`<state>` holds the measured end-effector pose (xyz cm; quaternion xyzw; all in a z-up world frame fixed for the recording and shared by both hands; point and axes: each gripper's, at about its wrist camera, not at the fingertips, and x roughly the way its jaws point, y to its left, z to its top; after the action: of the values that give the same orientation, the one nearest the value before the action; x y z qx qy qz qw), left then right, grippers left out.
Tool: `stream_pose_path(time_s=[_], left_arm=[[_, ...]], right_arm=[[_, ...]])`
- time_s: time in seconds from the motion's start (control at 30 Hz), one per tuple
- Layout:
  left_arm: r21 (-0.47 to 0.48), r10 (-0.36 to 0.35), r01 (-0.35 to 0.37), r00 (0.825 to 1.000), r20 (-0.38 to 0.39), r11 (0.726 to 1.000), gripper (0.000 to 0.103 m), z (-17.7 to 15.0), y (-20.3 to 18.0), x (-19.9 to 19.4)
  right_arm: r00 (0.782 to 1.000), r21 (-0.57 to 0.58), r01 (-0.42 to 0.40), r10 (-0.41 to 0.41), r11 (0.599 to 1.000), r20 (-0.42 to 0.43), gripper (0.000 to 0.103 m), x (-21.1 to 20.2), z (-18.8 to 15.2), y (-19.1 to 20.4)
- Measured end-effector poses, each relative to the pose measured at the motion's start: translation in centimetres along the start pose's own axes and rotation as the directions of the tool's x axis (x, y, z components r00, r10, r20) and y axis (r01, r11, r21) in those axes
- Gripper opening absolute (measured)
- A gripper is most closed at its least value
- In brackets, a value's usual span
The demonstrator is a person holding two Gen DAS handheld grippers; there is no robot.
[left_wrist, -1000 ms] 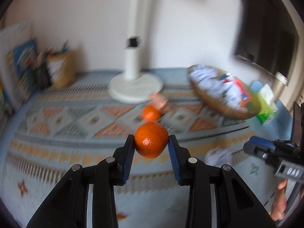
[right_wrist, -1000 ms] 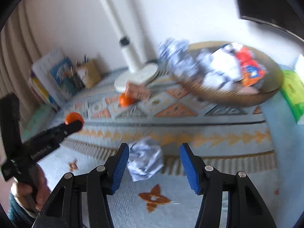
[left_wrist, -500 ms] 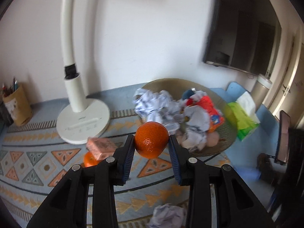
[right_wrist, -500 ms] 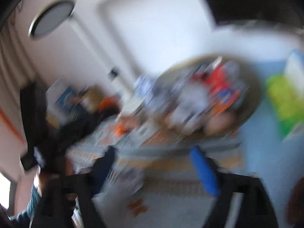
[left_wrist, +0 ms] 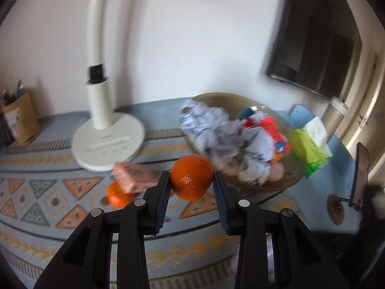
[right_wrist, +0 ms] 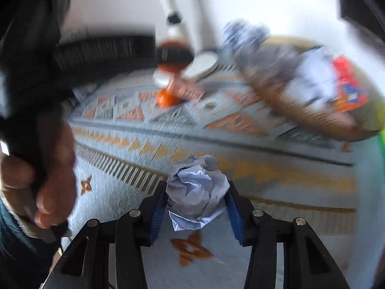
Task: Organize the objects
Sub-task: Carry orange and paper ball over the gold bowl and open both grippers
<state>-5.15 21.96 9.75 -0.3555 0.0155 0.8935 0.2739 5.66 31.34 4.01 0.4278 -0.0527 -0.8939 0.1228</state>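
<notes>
An orange (left_wrist: pixel 191 180) is clamped between the blue pads of my left gripper (left_wrist: pixel 191 177), which is shut on it above the patterned cloth, just in front of the wicker basket (left_wrist: pixel 284 183). The basket holds crumpled papers and packets. My right gripper (right_wrist: pixel 196 187) has its jaws closing on a crumpled pale-blue paper ball (right_wrist: pixel 196 192), and both pads touch its sides. In the right wrist view my left gripper (right_wrist: pixel 175 57) shows blurred at upper left with the orange in it. A second orange (left_wrist: pixel 118 195) lies beside a pink box (left_wrist: pixel 132 175).
A white lamp base (left_wrist: pixel 108 142) stands behind the pink box. A green tissue pack (left_wrist: pixel 310 149) and a phone on a stand (left_wrist: pixel 361 175) sit right of the basket. A brown pen holder (left_wrist: pixel 19 120) is far left. A hand (right_wrist: pixel 48 180) fills the right view's left side.
My left gripper swung right with the orange, so the basket now lies close ahead. My right gripper's jaws went wide, then narrowed onto the paper ball.
</notes>
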Motion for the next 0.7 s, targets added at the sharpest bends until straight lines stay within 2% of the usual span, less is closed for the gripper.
stream_pose_path(time_s=[0.07,0.17,0.23,0.3,0.37,0.53,0.57,0.6,0.63,0.67,0.7], left_arm=[[0.039,-0.017,0.016,1.0,0.01,0.999,0.033,0.9,-1.5,0.3],[0.073,-0.049,0.049,0.999,0.009,0.996,0.033,2.3,-3.7,1.5],[0.076,-0.074,0.074,0.997,-0.005,0.994,0.033,2.8,-4.9,2.9],[0.076,-0.078,0.079,0.997,-0.015,0.994,0.033,2.4,-5.6,4.1],[0.083,-0.087,0.089,0.996,-0.027,0.993,0.033,2.2,-6.2,5.1],[0.117,-0.087,0.087,0.996,-0.008,0.989,0.033,4.0,-7.2,7.0],[0.124,-0.089,0.088,0.996,-0.001,0.988,0.037,4.3,-7.3,7.2],[0.134,-0.088,0.086,0.996,0.006,0.987,0.045,4.5,-7.5,7.4],[0.141,-0.079,0.077,0.997,0.011,0.987,0.07,4.7,-7.5,7.3],[0.142,-0.063,0.059,0.998,0.024,0.988,0.092,4.8,-7.4,7.2],[0.137,-0.053,0.045,0.997,0.06,0.99,0.094,4.7,-7.2,6.6]], right_arm=[[0.995,0.037,0.063,-0.065,0.997,0.072,0.046,-3.0,1.2,-2.2],[0.965,0.15,0.181,-0.205,0.972,0.161,0.046,-6.5,4.0,-6.9],[0.947,0.25,0.233,-0.278,0.94,0.163,0.047,-7.0,5.9,-9.9],[0.946,0.333,0.216,-0.281,0.918,0.16,0.047,-6.9,7.3,-12.8],[0.945,0.362,0.216,-0.288,0.907,0.156,0.047,-6.4,8.5,-15.1],[0.911,0.355,0.312,-0.383,0.881,0.152,0.047,-4.2,11.4,-16.4],[0.907,0.352,0.325,-0.395,0.878,0.148,0.048,-3.8,11.8,-16.6],[0.906,0.347,0.333,-0.4,0.877,0.141,0.055,-3.4,12.2,-17.0],[0.91,0.337,0.33,-0.392,0.882,0.137,0.062,-3.0,12.6,-17.4],[0.903,0.335,0.342,-0.405,0.878,0.14,0.071,-2.9,12.8,-17.5],[0.889,0.337,0.369,-0.435,0.866,0.144,0.072,-3.0,12.9,-17.7]])
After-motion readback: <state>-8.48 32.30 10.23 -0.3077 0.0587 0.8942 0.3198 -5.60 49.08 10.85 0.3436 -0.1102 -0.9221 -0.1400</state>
